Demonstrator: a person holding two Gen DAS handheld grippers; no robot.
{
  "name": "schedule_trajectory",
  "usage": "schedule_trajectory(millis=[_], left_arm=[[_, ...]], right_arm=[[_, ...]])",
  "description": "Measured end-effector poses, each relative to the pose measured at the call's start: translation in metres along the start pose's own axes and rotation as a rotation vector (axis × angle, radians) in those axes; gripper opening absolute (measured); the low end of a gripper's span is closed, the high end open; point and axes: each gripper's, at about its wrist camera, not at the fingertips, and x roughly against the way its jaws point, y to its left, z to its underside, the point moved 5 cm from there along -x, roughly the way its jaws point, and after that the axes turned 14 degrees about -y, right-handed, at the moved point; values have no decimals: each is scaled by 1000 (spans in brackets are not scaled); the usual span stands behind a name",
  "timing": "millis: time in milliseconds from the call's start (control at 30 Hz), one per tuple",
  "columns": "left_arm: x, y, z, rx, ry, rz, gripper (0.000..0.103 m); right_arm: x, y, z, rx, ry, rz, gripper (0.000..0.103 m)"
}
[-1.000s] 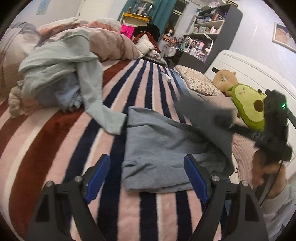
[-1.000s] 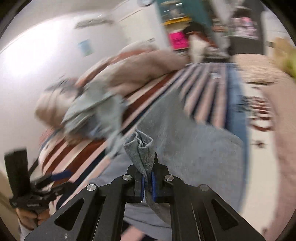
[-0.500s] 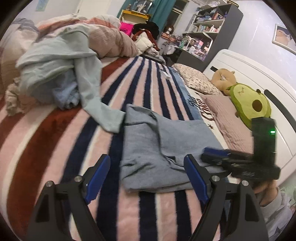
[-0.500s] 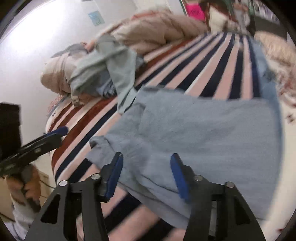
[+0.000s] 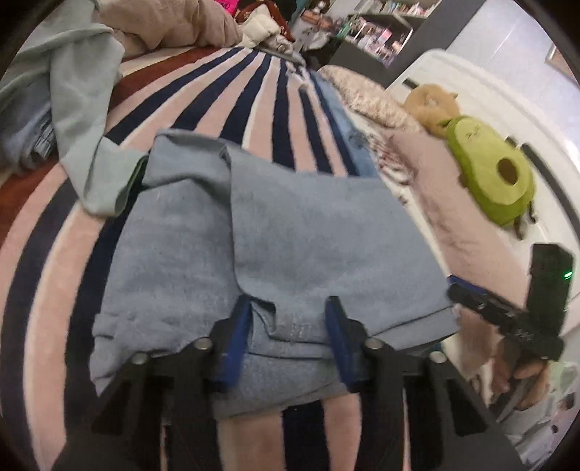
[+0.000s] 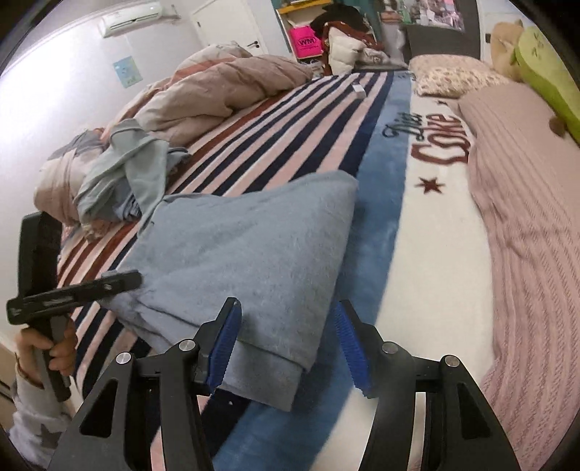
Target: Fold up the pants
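The grey-blue pants [image 5: 297, 246] lie folded in layers on the striped blanket [image 5: 275, 101]. My left gripper [image 5: 288, 338] is open, its blue pads astride the pants' near edge, low over the fabric. My right gripper [image 6: 288, 344] is open at the folded corner of the pants [image 6: 246, 253], its left pad over the cloth, its right pad over the blue band of the blanket. Each gripper shows in the other's view, the right gripper [image 5: 507, 319] at the pants' right edge and the left gripper [image 6: 76, 291] at their left edge.
A heap of pale green and blue clothes [image 5: 61, 83] lies at the left, one sleeve touching the pants. A bunched duvet [image 6: 217, 94] lies beyond. An avocado plush [image 5: 489, 177], pillows [image 6: 453, 76] and a white headboard [image 5: 489, 98] are on the right. Shelves [image 5: 377, 32] stand at the back.
My right gripper let go of the pant fabric it carried over and laid down, then opened and drew back to the corner. My left gripper moved forward and down onto the near edge.
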Motion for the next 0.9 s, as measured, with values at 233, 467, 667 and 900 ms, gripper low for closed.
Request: schedule_trajectory(millis=[233, 467, 667, 900], left_arm=[[9, 8, 1, -18, -49, -88, 10], [29, 22, -1, -73, -67, -126, 36], [50, 34, -13, -43, -120, -135, 74], [41, 57, -6, 3, -62, -159, 75]], right_arm=[[-4, -2, -1, -34, -4, -17, 50], [-10, 0, -1, -67, 10, -33, 50], [-14, 0, -3, -111, 10, -46, 54], [-29, -5, 4, -141, 91, -57, 63]])
